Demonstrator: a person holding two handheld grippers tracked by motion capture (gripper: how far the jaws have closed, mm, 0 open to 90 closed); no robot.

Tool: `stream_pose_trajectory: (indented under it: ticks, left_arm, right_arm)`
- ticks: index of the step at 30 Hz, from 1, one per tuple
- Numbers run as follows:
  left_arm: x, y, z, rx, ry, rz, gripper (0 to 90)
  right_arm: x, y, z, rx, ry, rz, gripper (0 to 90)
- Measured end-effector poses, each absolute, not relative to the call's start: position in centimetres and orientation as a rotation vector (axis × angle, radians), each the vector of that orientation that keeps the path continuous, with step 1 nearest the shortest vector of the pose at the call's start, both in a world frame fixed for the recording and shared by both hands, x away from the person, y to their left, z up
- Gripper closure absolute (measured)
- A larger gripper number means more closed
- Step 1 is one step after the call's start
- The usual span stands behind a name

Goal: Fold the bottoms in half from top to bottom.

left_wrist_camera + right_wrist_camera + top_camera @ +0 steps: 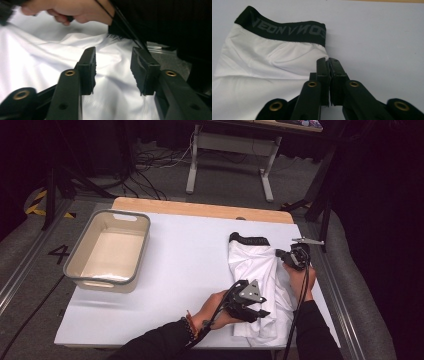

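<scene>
1. A white garment [257, 285] with a black waistband [249, 239] lies folded lengthwise on the white table [190, 270]; the waistband forms its far end, beyond both grippers, and the other end lies at the near table edge.
2. In the right gripper view the waistband [282, 27] carries grey lettering and sits ahead and to the left of the jaws, with the white cloth [262, 65] spreading below it.
3. The left gripper [252, 306] rests over the near part of the garment, just in from its left edge. Its jaws stand partly apart; in the left gripper view white cloth [112, 75] lies in the gap under them, and the pads do not press on it.
4. The right gripper [295, 256] sits at the garment's right edge, nearer the waistband. In the right gripper view its jaws are closed together, pads touching, right at the cloth's edge; whether any cloth is pinched between them cannot be told.
5. In the left gripper view the person's right hand [72, 11] shows beyond the jaws, above the cloth.
6. Well to the left of both grippers, a cream bin [85, 270] with a grey rim stands on the table, apart from the garment.
</scene>
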State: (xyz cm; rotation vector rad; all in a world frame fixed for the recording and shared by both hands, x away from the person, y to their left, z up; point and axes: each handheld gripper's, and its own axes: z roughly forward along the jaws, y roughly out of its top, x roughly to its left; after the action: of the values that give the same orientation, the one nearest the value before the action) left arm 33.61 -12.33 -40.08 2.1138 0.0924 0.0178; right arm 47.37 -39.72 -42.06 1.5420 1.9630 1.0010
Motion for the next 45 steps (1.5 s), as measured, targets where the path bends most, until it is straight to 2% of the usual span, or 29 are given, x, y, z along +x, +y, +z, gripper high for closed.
stream_pose_trajectory:
  ticks: [4, 5, 7, 14, 15, 17, 18, 21, 25, 29, 38, 42, 44, 45]
  left_arm:
    - [33.3, -10.6, -39.9, 2.111, 0.067, 0.083, 47.8]
    - [33.0, -9.5, -40.0, 2.133, 0.047, 0.131, 46.3]
    - [32.9, -9.0, -40.1, 2.142, 0.042, 0.146, 44.7]
    - [31.9, -4.1, -41.7, 2.185, 0.040, 0.345, 40.7]
    - [31.9, -4.1, -41.7, 2.185, 0.040, 0.345, 37.2]
    - [32.0, -3.0, -42.2, 2.187, 0.073, 0.355, 34.8]
    - [32.1, -2.5, -42.5, 2.186, 0.093, 0.363, 34.8]
    - [32.4, -1.0, -43.4, 2.178, 0.137, 0.411, 28.0]
    - [32.8, 0.7, -44.2, 2.134, 0.219, 0.394, 20.4]
    - [32.7, 1.8, -44.5, 2.127, 0.258, 0.436, 16.5]
    - [31.5, 2.8, -45.1, 2.139, 0.301, 0.459, 16.0]
    - [31.5, 2.5, -45.3, 2.156, 0.297, 0.459, 16.0]
    - [31.6, 2.4, -45.4, 2.164, 0.299, 0.453, 16.0]
    - [31.6, 2.3, -45.5, 2.170, 0.303, 0.447, 16.0]
  right_arm:
    - [46.8, -40.2, -42.2, 1.552, 1.958, 0.993, 64.7]
    - [46.4, -40.1, -42.1, 1.542, 1.958, 0.997, 64.2]
    - [45.7, -40.0, -41.7, 1.506, 1.948, 1.011, 63.4]
    - [40.2, -38.4, -39.3, 1.248, 2.003, 1.123, 64.4]
    - [40.2, -38.4, -39.3, 1.248, 2.003, 1.123, 64.4]
    - [36.9, -37.6, -39.4, 1.186, 2.041, 1.180, 62.8]
    - [36.9, -37.6, -39.4, 1.186, 2.041, 1.180, 62.8]
    - [34.1, -36.3, -40.1, 1.149, 2.102, 1.148, 57.2]
    - [32.1, -35.3, -40.5, 1.121, 2.128, 1.143, 52.0]
    - [30.4, -34.2, -40.6, 1.098, 2.139, 1.124, 46.7]
    - [30.1, -33.0, -43.1, 1.156, 2.208, 0.967, 48.7]
    - [30.4, -32.9, -43.5, 1.166, 2.218, 0.882, 61.2]
    - [30.4, -32.8, -43.7, 1.166, 2.232, 0.848, 74.4]
    - [30.4, -32.8, -43.8, 1.159, 2.238, 0.830, 77.4]
